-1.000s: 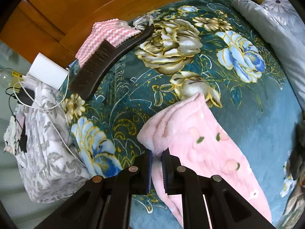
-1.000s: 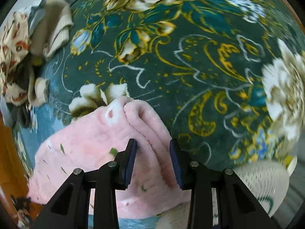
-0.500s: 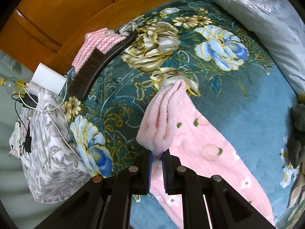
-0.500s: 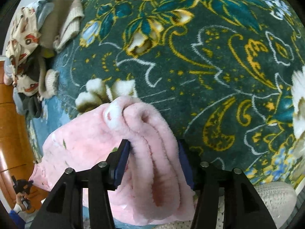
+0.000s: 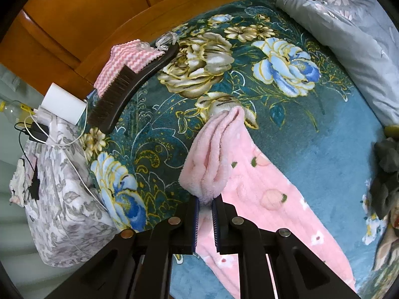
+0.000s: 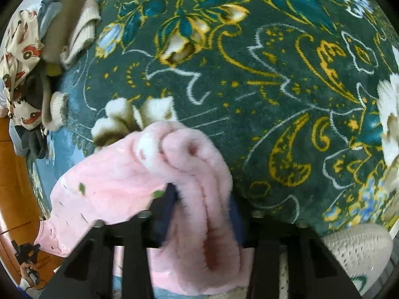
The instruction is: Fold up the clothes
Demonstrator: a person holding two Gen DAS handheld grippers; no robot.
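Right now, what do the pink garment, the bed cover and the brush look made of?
Pink garment: plush fleece by the look, with a fuzzy matte pile and soft rounded folds where it bunches.
Bed cover: short-pile printed plush, probably synthetic, with a faint sheen across the floral pattern.
Brush: dark glossy handle, either plastic or lacquered wood, with dense dark bristles.

Left gripper (image 5: 205,220): matte black frame of angular struts, four round silver screw heads across the linkage. Fingers (image 5: 195,224) are flat black bars lined with blue ribbed pads on the inner faces.

Right gripper (image 6: 203,214): same black strut frame; small silver screws at the joints, blurred. Fingers (image 6: 165,208) appear dark blue on the inner faces, mostly hidden.
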